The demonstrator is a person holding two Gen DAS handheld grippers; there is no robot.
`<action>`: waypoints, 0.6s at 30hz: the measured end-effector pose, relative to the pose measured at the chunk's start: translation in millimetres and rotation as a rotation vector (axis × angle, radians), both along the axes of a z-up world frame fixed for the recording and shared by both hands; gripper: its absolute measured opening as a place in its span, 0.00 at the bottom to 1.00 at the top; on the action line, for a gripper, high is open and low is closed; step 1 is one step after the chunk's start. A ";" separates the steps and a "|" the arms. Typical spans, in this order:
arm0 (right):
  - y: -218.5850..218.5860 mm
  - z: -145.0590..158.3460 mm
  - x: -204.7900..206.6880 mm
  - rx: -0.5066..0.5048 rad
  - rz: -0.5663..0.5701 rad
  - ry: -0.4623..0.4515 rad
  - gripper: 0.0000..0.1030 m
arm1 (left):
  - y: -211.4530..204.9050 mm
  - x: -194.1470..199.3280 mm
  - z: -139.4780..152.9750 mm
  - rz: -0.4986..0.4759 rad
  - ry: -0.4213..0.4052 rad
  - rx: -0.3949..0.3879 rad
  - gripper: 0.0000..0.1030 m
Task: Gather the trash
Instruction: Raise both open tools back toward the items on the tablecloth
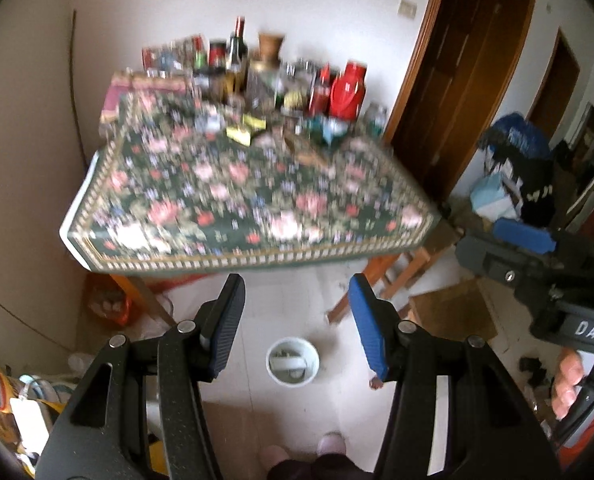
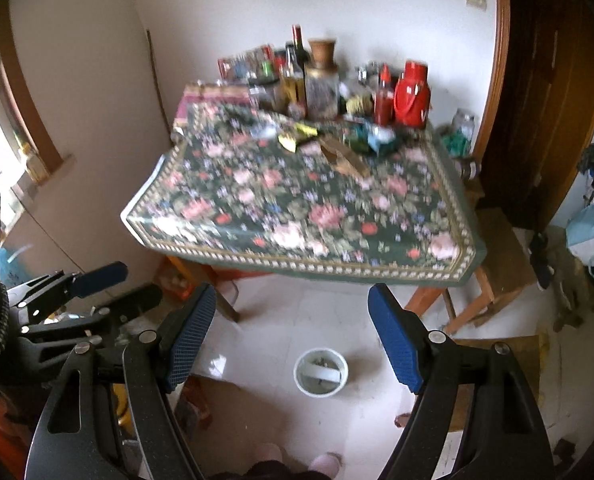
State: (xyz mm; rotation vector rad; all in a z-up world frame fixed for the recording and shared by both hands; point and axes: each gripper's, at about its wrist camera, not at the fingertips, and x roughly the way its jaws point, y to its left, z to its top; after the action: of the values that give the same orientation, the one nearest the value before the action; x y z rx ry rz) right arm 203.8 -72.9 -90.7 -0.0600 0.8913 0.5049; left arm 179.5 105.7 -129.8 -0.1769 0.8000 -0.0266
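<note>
A table with a flowered cloth [image 1: 257, 216] [image 2: 305, 224] stands ahead. Trash lies near its far side: yellow wrappers [image 1: 243, 130] [image 2: 297, 136], a brown wrapper [image 1: 309, 152] [image 2: 343, 158] and a teal wrapper [image 1: 325, 128] [image 2: 371, 136]. A white bin [image 1: 293, 364] [image 2: 321, 372] stands on the floor below the table's front edge. My left gripper [image 1: 297, 320] is open and empty, held above the floor short of the table. My right gripper [image 2: 293, 336] is open and empty too. Each gripper shows at the edge of the other's view.
Bottles, jars and a red thermos [image 1: 349, 88] [image 2: 411, 92] crowd the table's far edge by the wall. Wooden stools [image 2: 493, 252] stand at the table's right. A brown door [image 1: 465, 80] is on the right. Bags and clutter [image 1: 17, 400] lie at the left.
</note>
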 end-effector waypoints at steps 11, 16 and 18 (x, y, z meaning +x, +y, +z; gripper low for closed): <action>0.0 67.1 -34.1 0.034 -0.071 -0.181 0.76 | 20.9 -35.0 82.7 0.046 -0.234 0.029 0.70; -8.0 82.2 -25.9 0.028 -0.121 -0.254 0.83 | 19.6 -24.8 98.5 0.063 -0.284 0.068 0.90; -13.8 85.0 -18.4 0.041 -0.149 -0.271 0.91 | 17.0 -13.7 100.3 0.060 -0.284 0.083 0.91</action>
State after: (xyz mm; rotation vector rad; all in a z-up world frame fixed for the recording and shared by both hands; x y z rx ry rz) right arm 185.5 -86.7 -5.7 -0.0236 0.6151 0.3654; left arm 165.9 122.7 -29.5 -0.1151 0.5114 0.0377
